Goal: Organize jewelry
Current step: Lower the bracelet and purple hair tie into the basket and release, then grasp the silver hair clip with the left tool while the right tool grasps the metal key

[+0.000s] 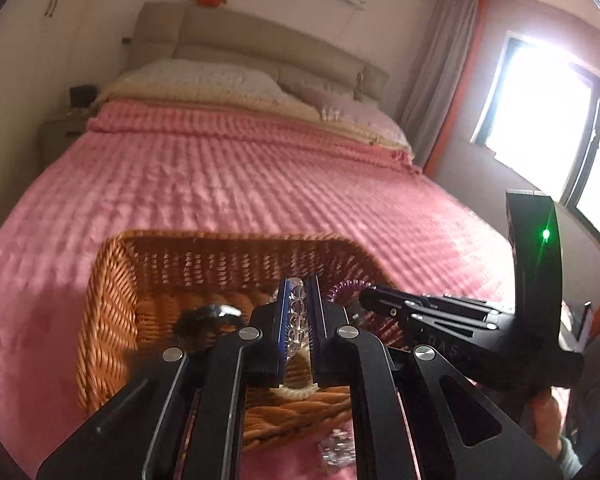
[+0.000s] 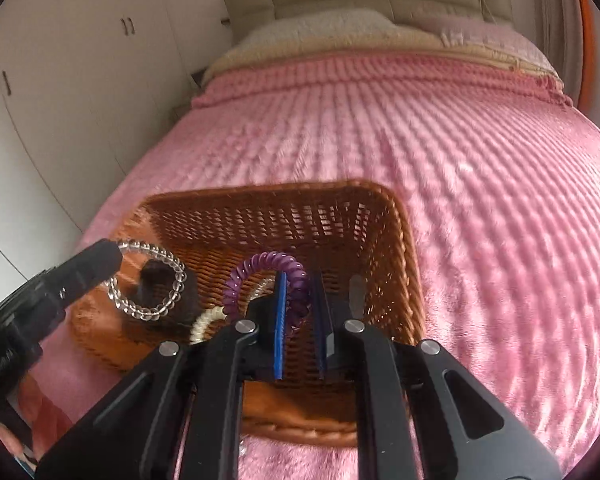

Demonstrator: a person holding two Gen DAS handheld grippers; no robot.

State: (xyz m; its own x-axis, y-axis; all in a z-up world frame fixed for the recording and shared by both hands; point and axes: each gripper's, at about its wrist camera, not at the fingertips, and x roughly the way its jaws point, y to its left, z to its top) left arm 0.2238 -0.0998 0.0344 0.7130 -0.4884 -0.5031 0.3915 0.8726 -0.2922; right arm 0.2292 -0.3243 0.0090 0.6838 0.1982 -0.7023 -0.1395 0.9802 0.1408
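A brown wicker basket (image 1: 112, 280) (image 2: 396, 224) sits on the pink bedspread. My left gripper (image 1: 299, 292) is shut on a clear bead bracelet (image 1: 297, 312) and holds it over the basket; the bracelet also shows in the right wrist view (image 2: 148, 280), hanging from the left gripper (image 2: 100, 258). My right gripper (image 2: 302, 284) is shut on a purple coil hair tie (image 2: 268, 272) above the basket; that gripper (image 1: 370, 300) and the tie (image 1: 346, 290) show at right in the left wrist view. A cream coil tie (image 2: 206, 322) lies inside the basket.
The pink bedspread (image 2: 480, 200) covers the whole bed around the basket. A small clear trinket (image 1: 338, 446) lies on the bedspread in front of the basket. White wardrobes (image 2: 60, 80) stand left of the bed, a window (image 1: 548, 112) to the right.
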